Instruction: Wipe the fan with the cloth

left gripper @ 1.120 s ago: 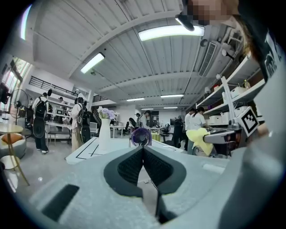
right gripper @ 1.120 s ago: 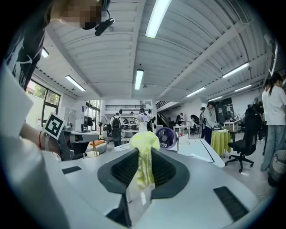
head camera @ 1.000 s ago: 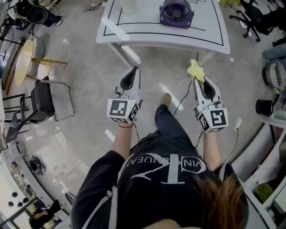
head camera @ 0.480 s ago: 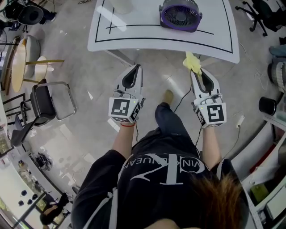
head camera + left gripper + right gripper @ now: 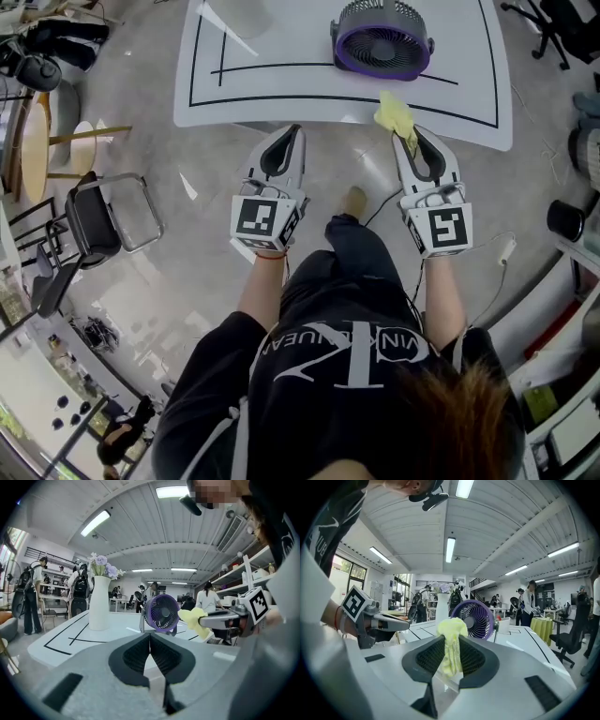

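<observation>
Fan (image 5: 382,37) sits on the white table (image 5: 281,84), nothing touching it yet. Right gripper (image 5: 411,139), near the fan, is clamped on the yellow cloth (image 5: 394,114). Left gripper (image 5: 294,131), further off, is pinched closed and empty. Approach step imo; next, bring the cloth onto the grille.

Table (image 5: 281,94): white top with a curved near edge; black lines (image 5: 281,67) mark a border and inner lines.
Fan (image 5: 380,42): purple, stands right of centre, grille facing the near edge.
Vase (image 5: 99,603): tall, white, holding pale flowers (image 5: 101,564); left of the fan and well apart from it, seemingly nearer the far edge.
</observation>
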Demonstrator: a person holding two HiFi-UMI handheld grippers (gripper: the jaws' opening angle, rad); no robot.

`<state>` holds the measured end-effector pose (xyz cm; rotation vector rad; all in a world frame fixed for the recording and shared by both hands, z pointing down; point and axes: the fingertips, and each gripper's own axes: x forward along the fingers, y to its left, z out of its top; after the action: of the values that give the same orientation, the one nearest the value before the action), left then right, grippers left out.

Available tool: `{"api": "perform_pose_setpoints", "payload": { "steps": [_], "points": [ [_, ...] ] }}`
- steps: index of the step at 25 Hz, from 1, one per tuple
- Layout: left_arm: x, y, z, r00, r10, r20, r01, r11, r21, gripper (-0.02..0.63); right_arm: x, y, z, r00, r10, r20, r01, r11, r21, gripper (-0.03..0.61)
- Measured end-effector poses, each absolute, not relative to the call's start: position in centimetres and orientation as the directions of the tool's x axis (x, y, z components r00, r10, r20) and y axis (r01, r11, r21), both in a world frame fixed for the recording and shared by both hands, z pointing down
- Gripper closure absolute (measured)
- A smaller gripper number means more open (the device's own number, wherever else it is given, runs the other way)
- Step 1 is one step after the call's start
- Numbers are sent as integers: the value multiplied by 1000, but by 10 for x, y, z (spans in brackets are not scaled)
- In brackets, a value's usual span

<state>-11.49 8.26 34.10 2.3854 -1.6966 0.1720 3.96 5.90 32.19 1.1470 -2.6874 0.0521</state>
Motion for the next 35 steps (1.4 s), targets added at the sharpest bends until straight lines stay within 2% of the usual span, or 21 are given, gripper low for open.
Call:
{"api": "perform_pose_setpoints", "payload": {
  "steps": [12,16,31,35],
  "points": [
    [-119,35,358,385,-887,257,-922,-380,70,589,6,19,326,-647,-726,231,-719,682,130,494],
    [-118,14,364,406,-873,271,-913,-402,74,579,-6,9,323,-654,-708,267,-679,705,205,494],
    [-93,-67,390,472,-797,378,-858,-513,-10,470,-40,-27,317,-614,-723,317,-633,691,349,494],
    [-83,-79,394,468,-789,398,-848,-528,-48,472,-37,-37,314,-607,-731,312,-638,683,356,494]
  ]
}}
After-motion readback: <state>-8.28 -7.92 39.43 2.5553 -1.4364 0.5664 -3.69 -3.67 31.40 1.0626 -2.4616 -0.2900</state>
